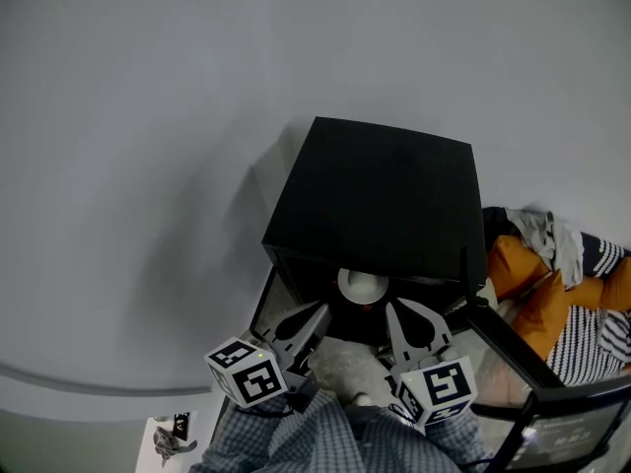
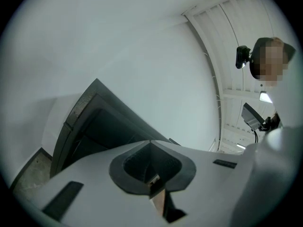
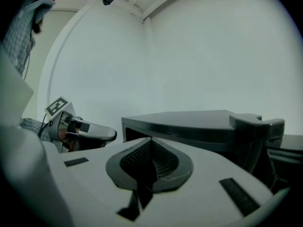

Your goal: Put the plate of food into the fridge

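So the black mini fridge [image 1: 380,190] is sitting on the floor, backed up against a plain pale grey wall [image 1: 148,146] that fills most of the head view. Its door [image 1: 518,358] is swung wide open to the right, with a dark frame and what looks like a see-through panel.

The plate [image 1: 362,285] is inside, right at the front edge of the fridge opening, about mid-width and just under the top lip. It's white, with something reddish showing just below it, but I can't make out the food.

Both grippers are down in front of the opening and neither touches the plate. The left gripper [image 1: 317,313] has its jaws pressed together with nothing between them, and it's the same for the right gripper [image 1: 394,311]. They point in at the opening from either side.

To the right of the fridge there's a heap of clothes [image 1: 567,284], orange and striped. A strip of greyer floor [image 1: 89,441] shows at the bottom left corner, with some small object [image 1: 170,437] lying on it. The left gripper view catches a slatted white ceiling [image 2: 246,27].
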{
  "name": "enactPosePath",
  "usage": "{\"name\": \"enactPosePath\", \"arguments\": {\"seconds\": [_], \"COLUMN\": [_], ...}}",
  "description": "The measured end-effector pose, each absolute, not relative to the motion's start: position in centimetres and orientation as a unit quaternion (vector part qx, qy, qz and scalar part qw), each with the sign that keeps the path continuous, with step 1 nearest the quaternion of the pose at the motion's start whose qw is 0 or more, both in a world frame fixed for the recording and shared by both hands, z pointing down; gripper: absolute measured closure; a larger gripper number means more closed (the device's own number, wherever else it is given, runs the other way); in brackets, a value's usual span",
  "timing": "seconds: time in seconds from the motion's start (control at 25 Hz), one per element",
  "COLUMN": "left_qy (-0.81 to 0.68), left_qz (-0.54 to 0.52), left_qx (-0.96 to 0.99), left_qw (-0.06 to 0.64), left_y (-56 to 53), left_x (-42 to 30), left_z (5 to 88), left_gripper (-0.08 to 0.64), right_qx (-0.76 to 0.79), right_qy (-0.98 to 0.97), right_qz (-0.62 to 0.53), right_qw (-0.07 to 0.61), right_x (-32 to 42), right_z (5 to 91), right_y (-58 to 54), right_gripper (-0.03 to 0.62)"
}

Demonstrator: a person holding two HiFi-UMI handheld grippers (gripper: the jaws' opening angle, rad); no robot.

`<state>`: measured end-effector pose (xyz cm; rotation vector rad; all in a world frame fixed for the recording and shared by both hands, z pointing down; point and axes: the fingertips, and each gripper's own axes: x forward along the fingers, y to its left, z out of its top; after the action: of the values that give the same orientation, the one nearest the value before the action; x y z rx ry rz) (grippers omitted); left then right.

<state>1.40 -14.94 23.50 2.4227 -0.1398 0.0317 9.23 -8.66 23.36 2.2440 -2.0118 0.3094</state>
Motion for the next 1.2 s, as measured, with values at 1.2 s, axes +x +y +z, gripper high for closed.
{"name": "enactPosePath", "arguments": {"seconds": [1.2], "left_qy": [-0.034], "left_qz": [0.007], "left_qx": [0.96], "left_qw": [0.277], "left_y": [-14.7], "left_x": [2.8], "left_z": [19.5], "left_gripper": [0.554], "right_qx": [0.716], "right_qy": [-0.693], "right_qz": [0.077], "right_qw": [-0.021], "right_x": [8.9], "right_z": [18.2], "right_y": [-9.1], "right_gripper": [0.586]}}
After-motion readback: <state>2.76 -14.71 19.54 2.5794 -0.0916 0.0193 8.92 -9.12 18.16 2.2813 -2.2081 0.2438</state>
